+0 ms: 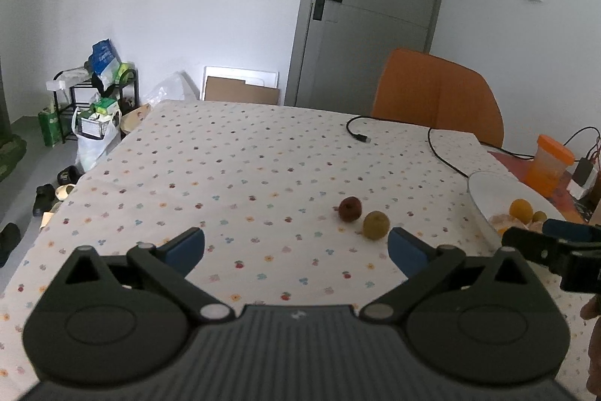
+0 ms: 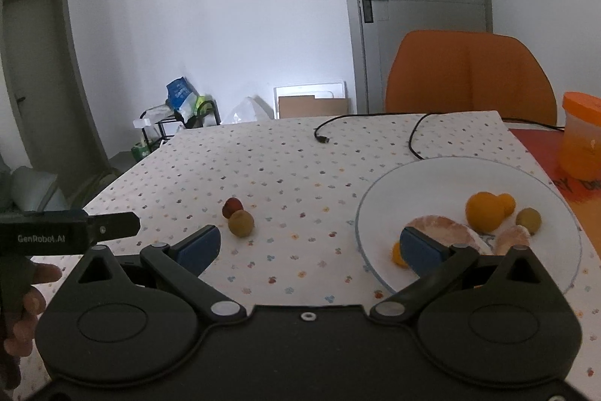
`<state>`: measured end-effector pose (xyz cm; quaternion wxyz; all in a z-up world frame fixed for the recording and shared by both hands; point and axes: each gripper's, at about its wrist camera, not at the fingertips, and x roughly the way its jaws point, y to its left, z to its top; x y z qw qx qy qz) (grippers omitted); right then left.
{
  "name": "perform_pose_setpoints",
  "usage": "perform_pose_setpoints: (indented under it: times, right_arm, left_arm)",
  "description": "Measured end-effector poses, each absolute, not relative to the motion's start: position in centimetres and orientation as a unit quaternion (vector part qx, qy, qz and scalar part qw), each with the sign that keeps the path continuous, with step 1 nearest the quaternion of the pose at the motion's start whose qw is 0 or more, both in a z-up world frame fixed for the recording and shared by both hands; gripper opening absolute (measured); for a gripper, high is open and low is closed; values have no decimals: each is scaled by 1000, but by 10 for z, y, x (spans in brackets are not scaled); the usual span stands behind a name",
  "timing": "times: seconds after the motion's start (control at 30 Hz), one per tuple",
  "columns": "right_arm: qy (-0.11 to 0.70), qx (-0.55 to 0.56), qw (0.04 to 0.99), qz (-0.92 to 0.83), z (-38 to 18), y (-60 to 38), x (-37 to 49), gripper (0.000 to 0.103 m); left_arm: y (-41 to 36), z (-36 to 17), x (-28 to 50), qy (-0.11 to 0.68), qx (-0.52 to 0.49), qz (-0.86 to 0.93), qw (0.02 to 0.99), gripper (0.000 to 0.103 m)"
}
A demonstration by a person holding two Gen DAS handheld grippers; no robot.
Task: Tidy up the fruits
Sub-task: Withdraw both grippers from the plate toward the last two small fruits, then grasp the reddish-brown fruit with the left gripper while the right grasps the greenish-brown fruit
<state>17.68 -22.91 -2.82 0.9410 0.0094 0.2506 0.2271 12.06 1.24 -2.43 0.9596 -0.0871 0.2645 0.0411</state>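
Two small fruits lie together on the dotted tablecloth: a dark red fruit (image 1: 350, 208) (image 2: 232, 206) and an olive-brown fruit (image 1: 376, 225) (image 2: 241, 223). My left gripper (image 1: 296, 247) is open just short of them, its right pad close beside the olive-brown one. My right gripper (image 2: 310, 247) is open too, with nothing between its pads, and its right finger hangs over the near rim of a white plate (image 2: 450, 179) (image 1: 492, 186). The plate holds two orange fruits (image 2: 484, 211), a green fruit (image 2: 529, 220), peeled citrus pieces (image 2: 443, 228) and a small orange piece (image 2: 397, 254).
A black cable (image 1: 360, 134) (image 2: 323, 138) trails across the far side of the table. An orange-lidded jar (image 2: 582, 138) stands right of the plate, on a red mat. An orange chair (image 1: 439, 93) is behind the table. A rack, bags and shoes are on the floor at left.
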Motion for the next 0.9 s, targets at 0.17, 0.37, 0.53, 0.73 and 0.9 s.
perform_pose_setpoints:
  times: [0.17,0.37,0.53,0.73,0.9]
  right_arm:
    - [239,-10,942,234,-28,-215,178,103]
    - [246,-17,935,254,-27,-201,189,91]
    - [258,-13,928,269,-30,-191,201,80]
    - [270,-31,919,286,-33,-177,216,72]
    - [290,-27,910,296,-38,-169,229,61]
  left_arm:
    - [22,-28,121,264,-92,45,959,102]
    - [32,-31,124,261,-97,43,959,98]
    - [37,-33,129,264,-100,43,958,90]
    - [43,-35,139,271,-111,40,955,73]
    - [41,-34,147,271,-103,41,956,73]
